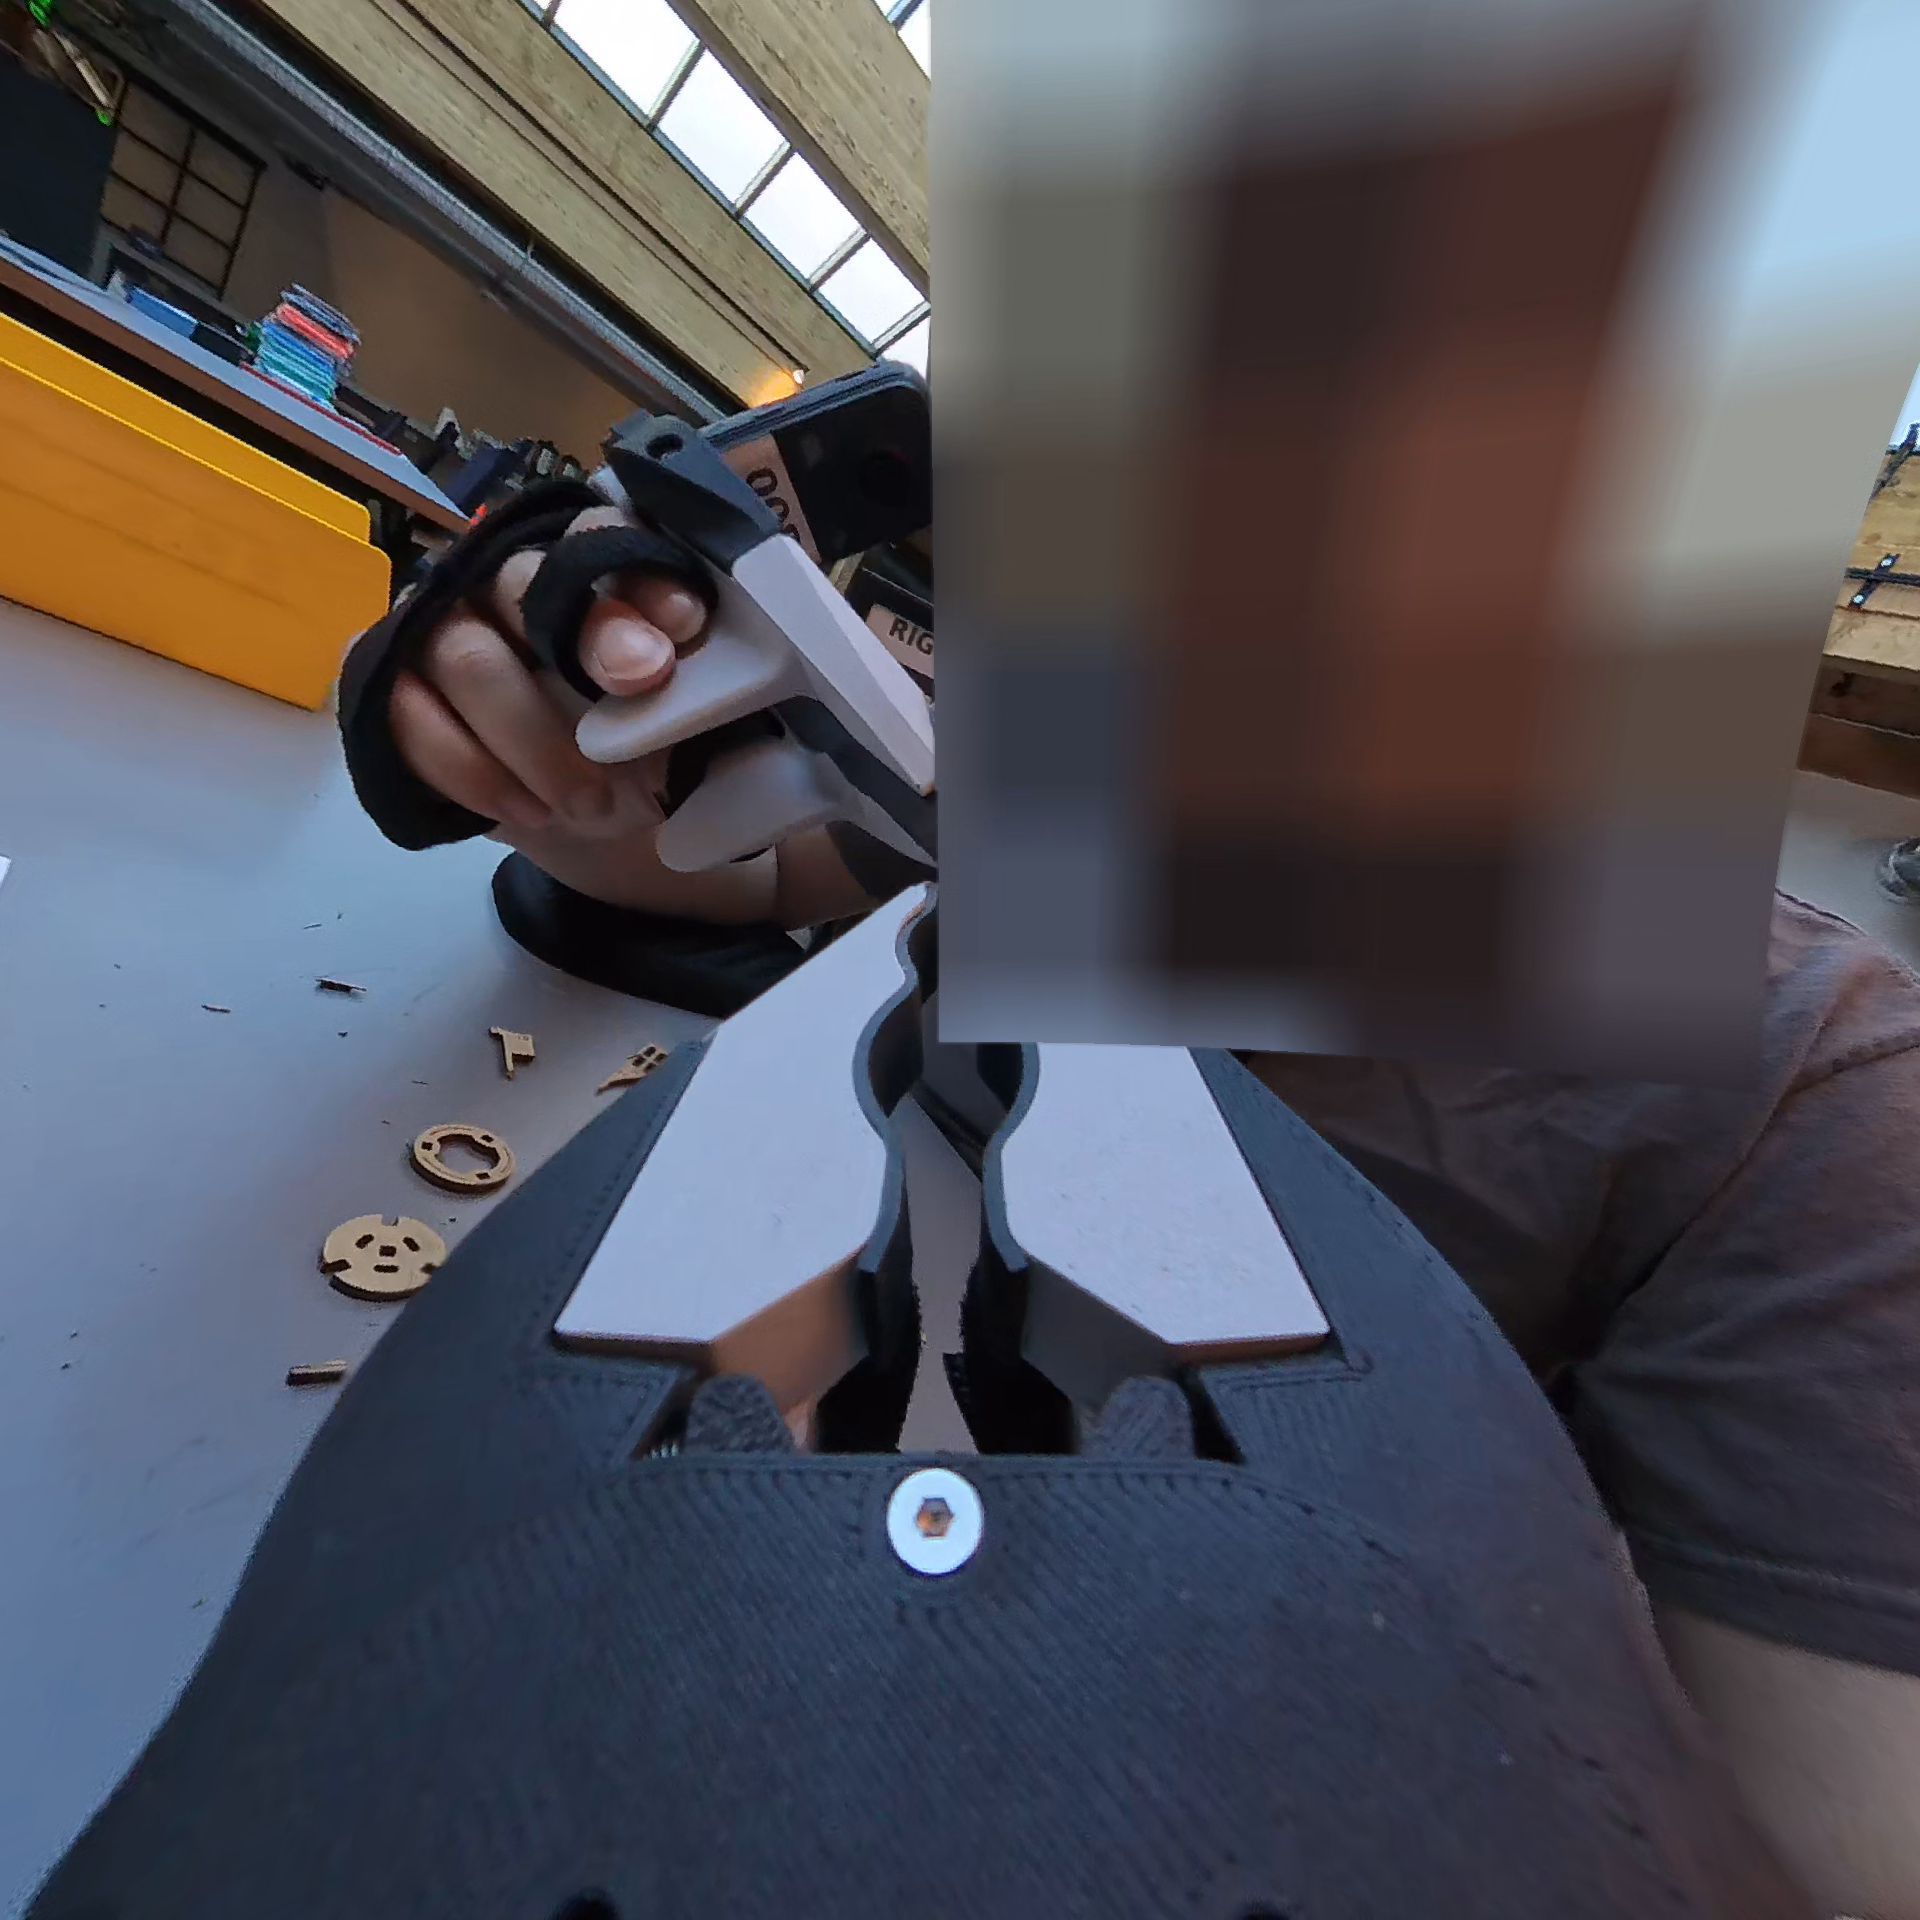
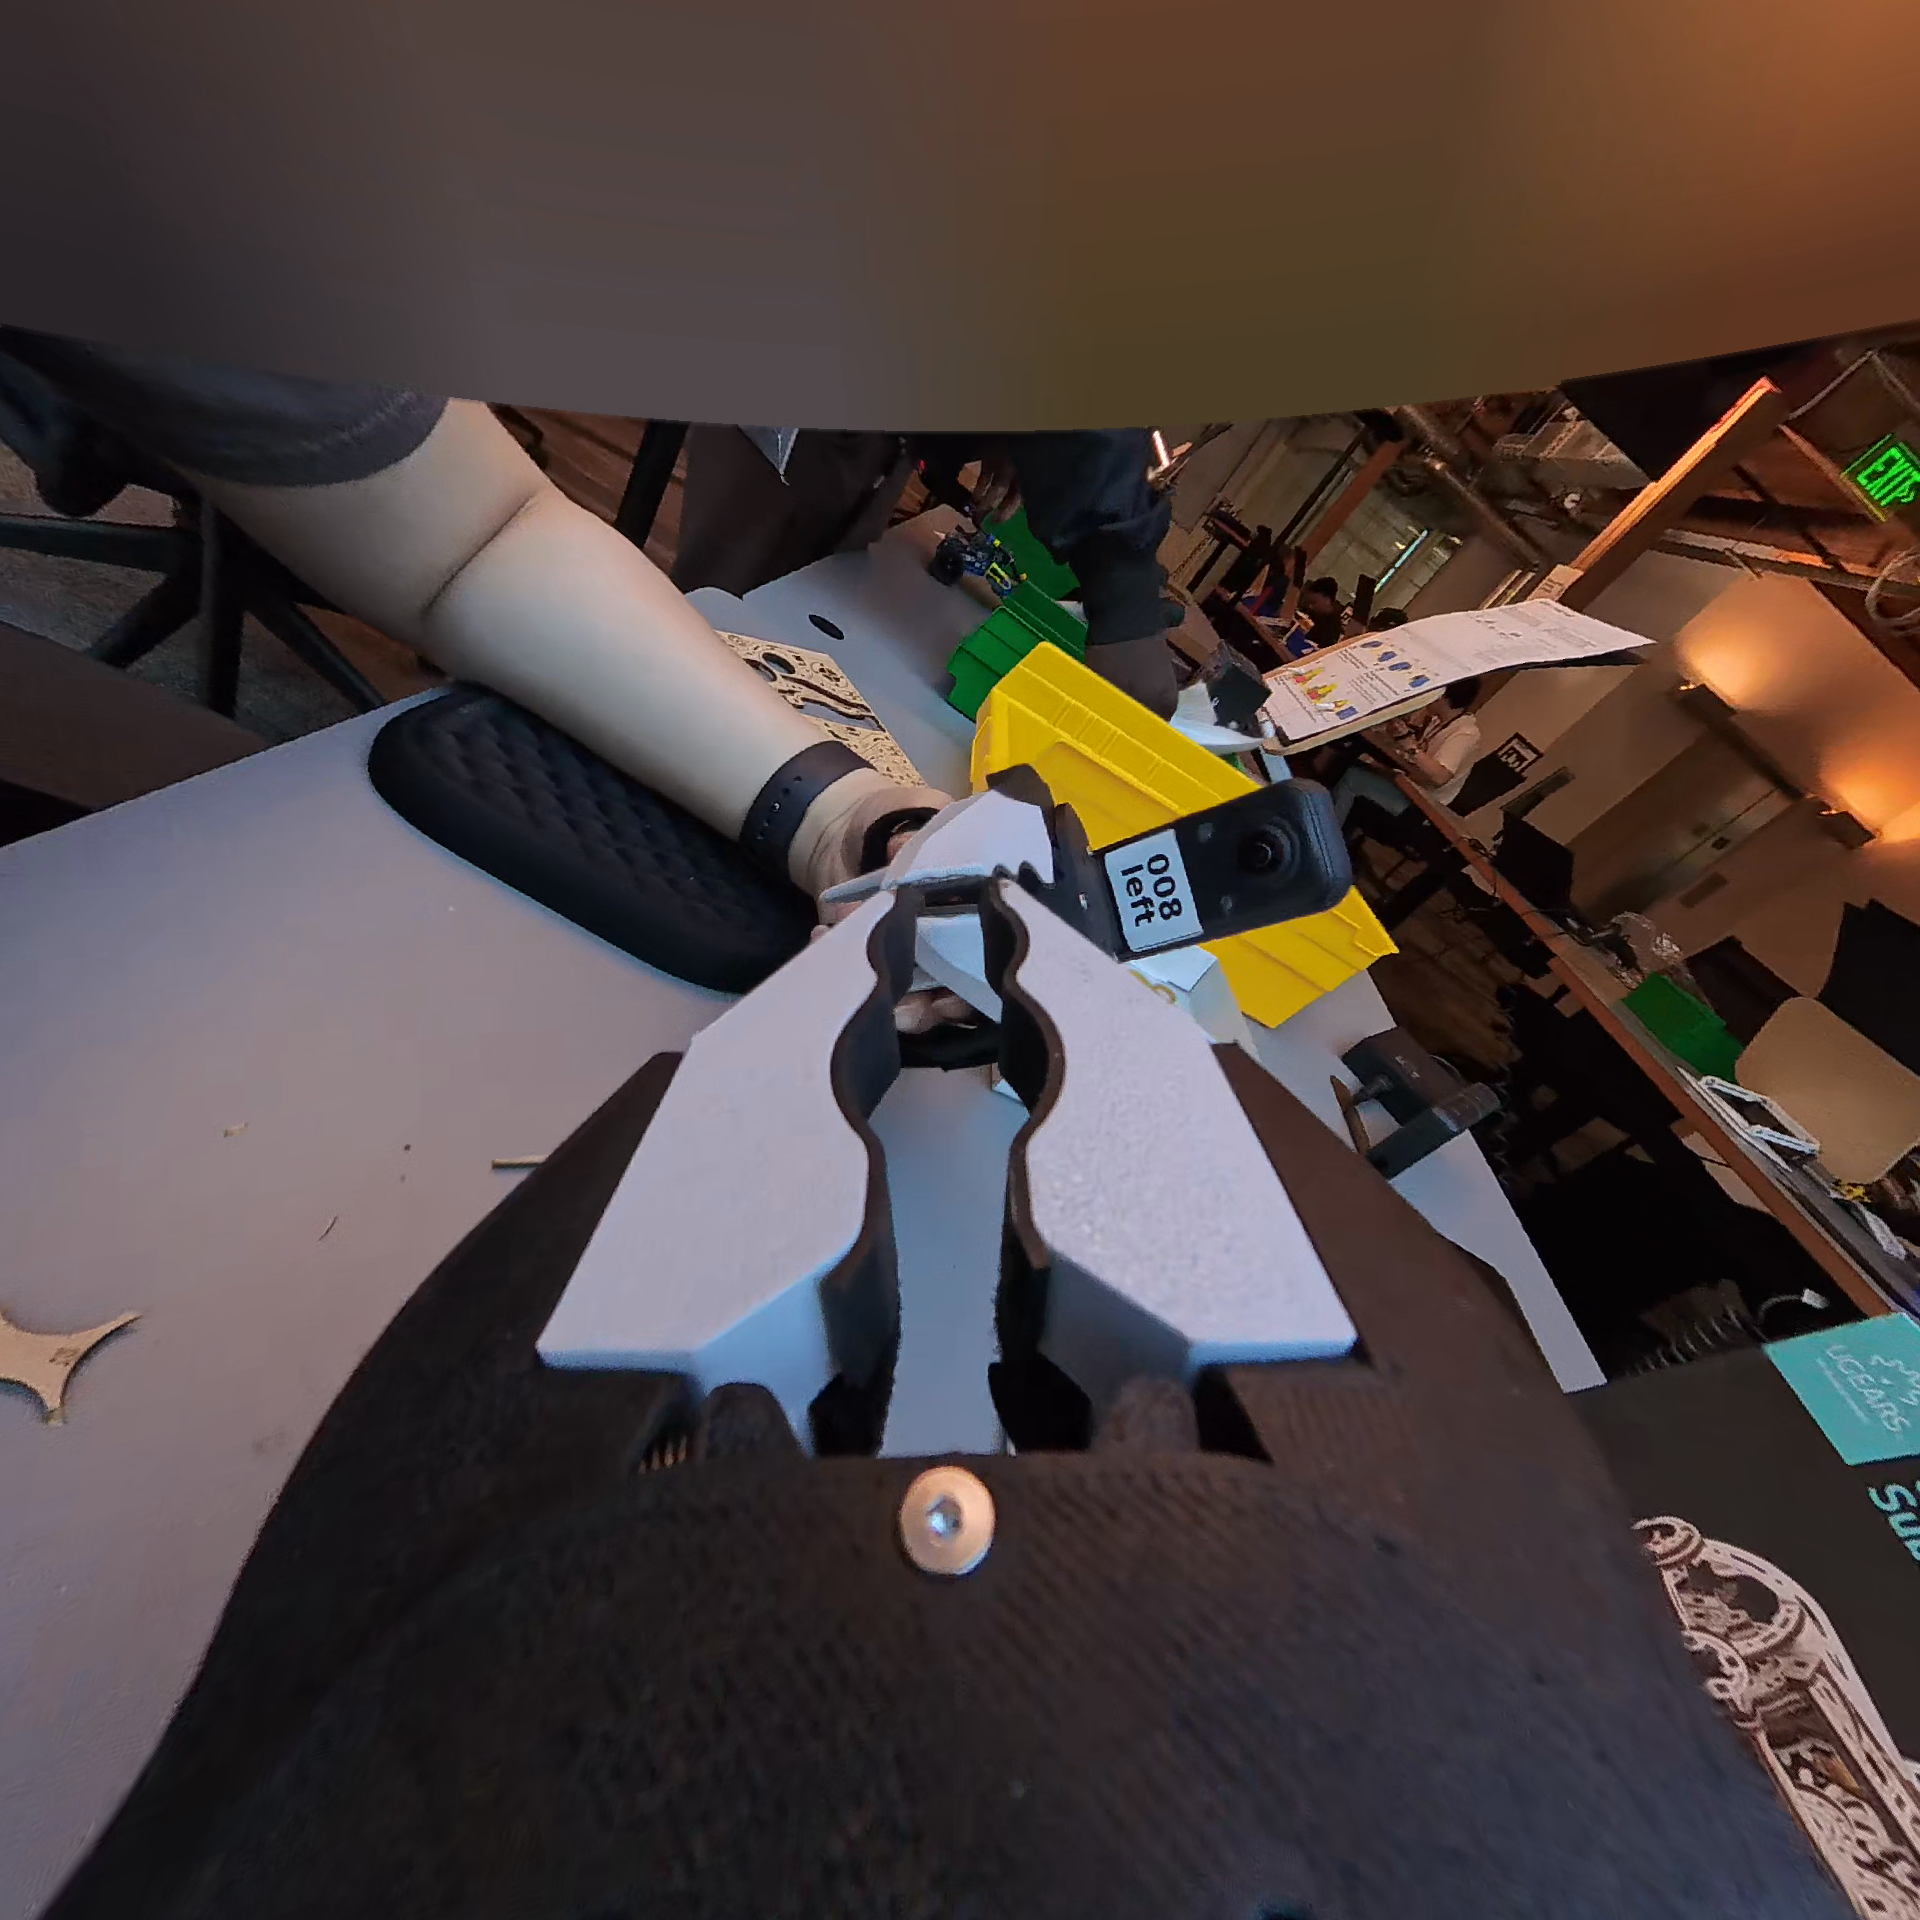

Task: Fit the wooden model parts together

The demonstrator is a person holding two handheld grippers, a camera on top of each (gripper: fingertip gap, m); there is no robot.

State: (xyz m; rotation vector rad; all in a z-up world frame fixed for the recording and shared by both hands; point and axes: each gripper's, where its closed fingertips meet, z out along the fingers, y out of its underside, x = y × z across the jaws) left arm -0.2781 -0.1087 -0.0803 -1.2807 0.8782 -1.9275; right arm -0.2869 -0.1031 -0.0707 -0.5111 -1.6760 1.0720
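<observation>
On the grey counter (image 1: 156,935), two round wooden model parts (image 1: 384,1255) lie flat just left of the left gripper (image 1: 940,1049), with small wooden bits near them; a star-shaped piece (image 2: 52,1359) lies farther off. Both the left gripper and the right gripper (image 2: 951,925) stand narrowly parted, with nothing seen between their fingers. A yellow bin (image 2: 1143,790) and green bins (image 2: 1013,634) sit beyond; their contents cannot be told.

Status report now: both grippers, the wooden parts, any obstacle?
Left gripper and right gripper nearly shut, nothing visibly held. Two wooden discs loose on table, untouched. Nothing in the way; left tips hidden by blur.
</observation>
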